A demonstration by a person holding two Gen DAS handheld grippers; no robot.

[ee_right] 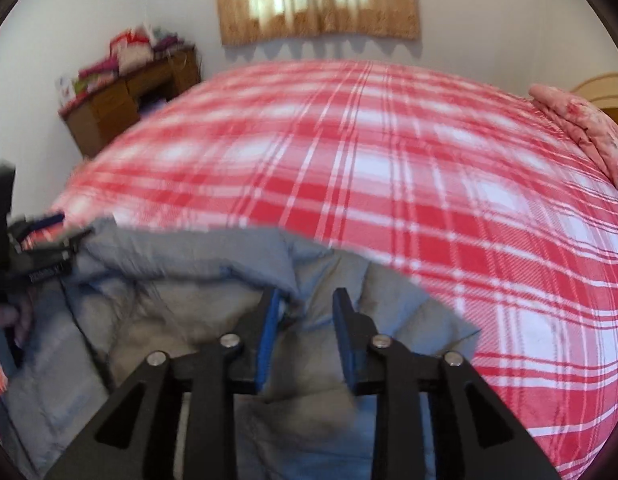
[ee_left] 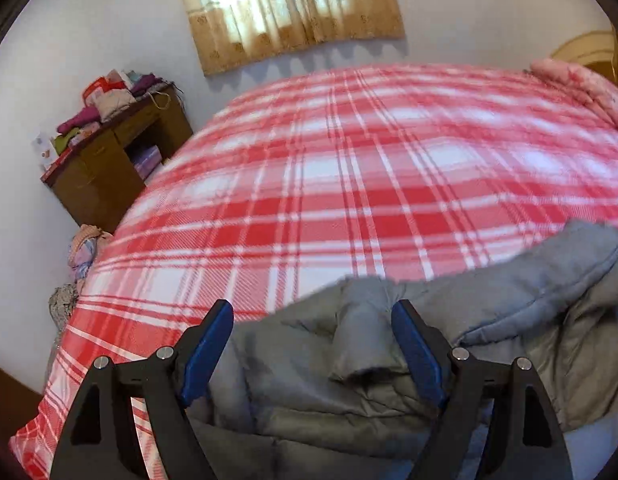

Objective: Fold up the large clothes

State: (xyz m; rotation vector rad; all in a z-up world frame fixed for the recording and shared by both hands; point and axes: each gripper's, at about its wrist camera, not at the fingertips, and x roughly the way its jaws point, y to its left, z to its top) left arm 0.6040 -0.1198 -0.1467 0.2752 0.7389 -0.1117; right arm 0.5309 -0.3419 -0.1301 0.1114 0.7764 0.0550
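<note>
A large grey padded jacket (ee_left: 389,380) lies crumpled at the near edge of a bed with a red and white plaid cover (ee_left: 349,180). My left gripper (ee_left: 313,320) is open, its blue pads wide apart over the jacket's left part. In the right wrist view the jacket (ee_right: 169,320) fills the lower left. My right gripper (ee_right: 305,308) is partly open, with a fold of the jacket between its pads; the jaws do not press it. The left gripper (ee_right: 41,240) shows at the far left of that view, by the jacket's edge.
A brown wooden cabinet (ee_left: 109,168) with piled clothes stands by the wall left of the bed. A pink quilted pillow (ee_left: 581,84) lies at the bed's far right. A curtained window (ee_left: 293,8) is on the back wall.
</note>
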